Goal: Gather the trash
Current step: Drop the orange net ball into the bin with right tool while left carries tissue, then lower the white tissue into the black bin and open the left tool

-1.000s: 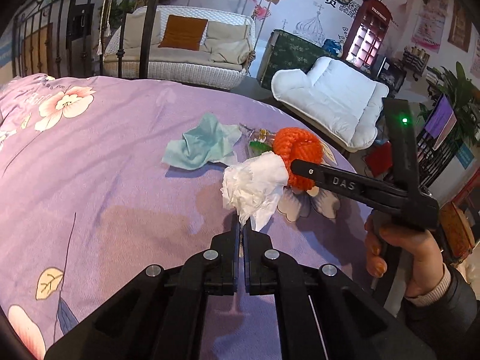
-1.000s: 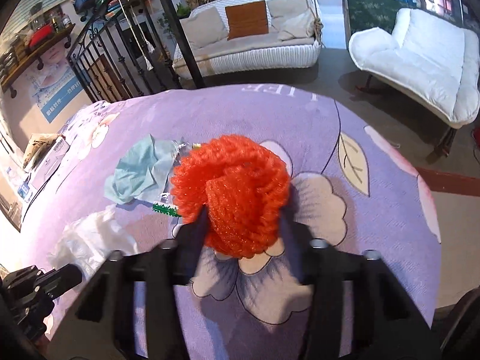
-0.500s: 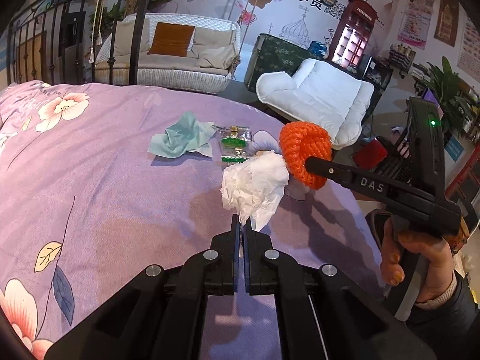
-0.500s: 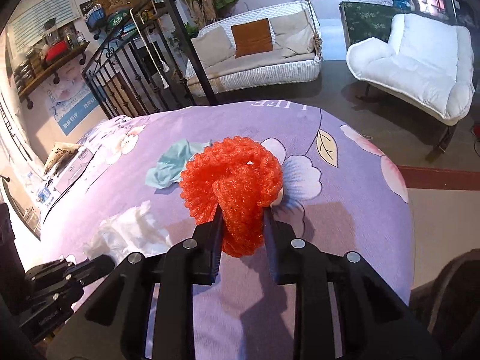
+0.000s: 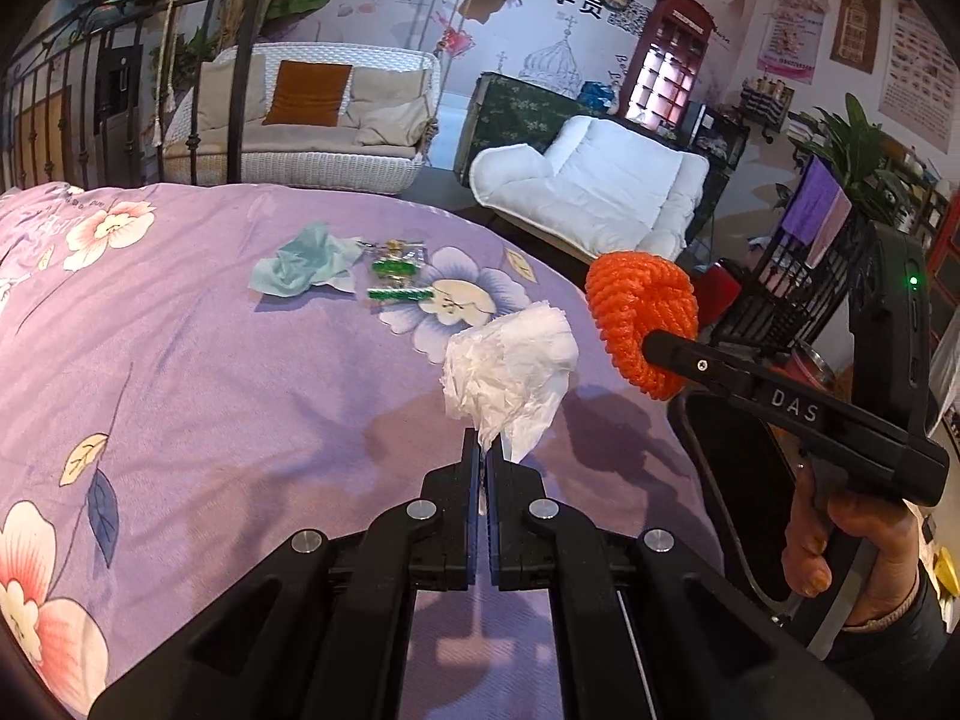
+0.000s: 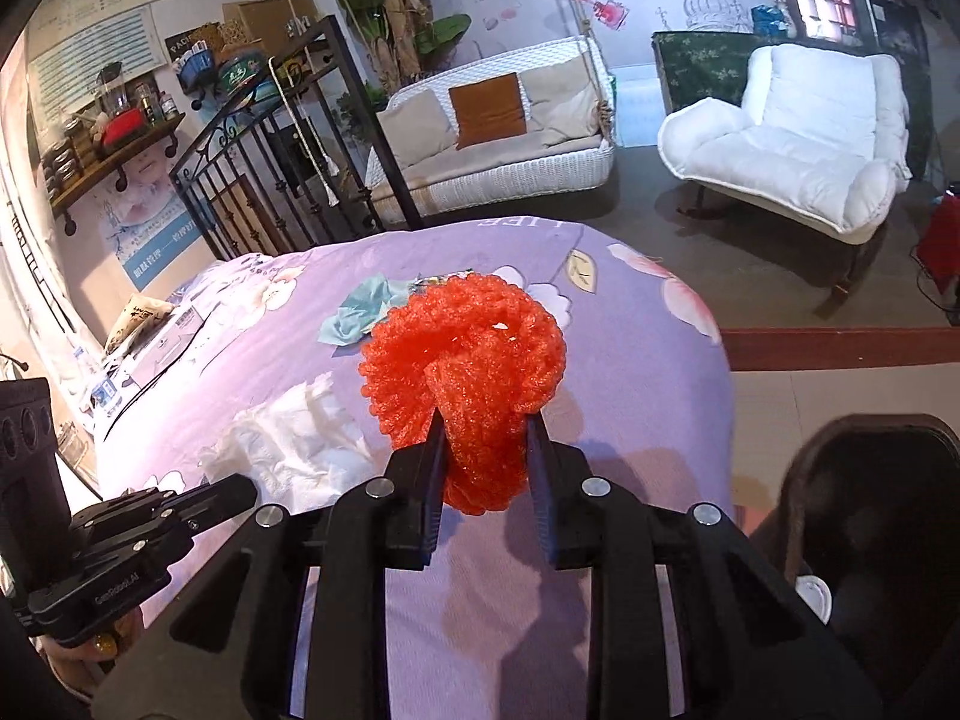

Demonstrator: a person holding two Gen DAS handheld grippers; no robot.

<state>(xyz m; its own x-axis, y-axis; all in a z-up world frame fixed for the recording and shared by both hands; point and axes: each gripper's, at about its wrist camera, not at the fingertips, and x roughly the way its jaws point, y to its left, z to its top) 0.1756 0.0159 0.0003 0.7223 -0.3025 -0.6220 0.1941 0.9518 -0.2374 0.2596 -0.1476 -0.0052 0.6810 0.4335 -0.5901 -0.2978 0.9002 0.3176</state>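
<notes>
At the lower right of the right wrist view a dark bin (image 6: 870, 480) now shows beside the purple floral bedspread (image 6: 630, 360), where half a second ago only the bed and floor were seen. In the left wrist view the right gripper (image 5: 660, 354) has swung from over the bed toward the right edge of the frame, above the bin's dark rim (image 5: 720, 468). This suggests both pieces are being carried to the bin and the drop is near.

The right gripper's (image 6: 486, 456) jaws are partly closed, squeezing the base of the orange foam net (image 6: 468, 360), which is lifted off the bed. The left gripper's (image 5: 483, 456) jaws are almost fully closed, pinching a tail of the crumpled white tissue (image 5: 510, 360), also held clear of the bedspread.

In the upper middle of the left wrist view, a teal tissue (image 5: 300, 264) and a green-printed clear wrapper (image 5: 399, 276) lie on the bed, yet to be collected.
</notes>
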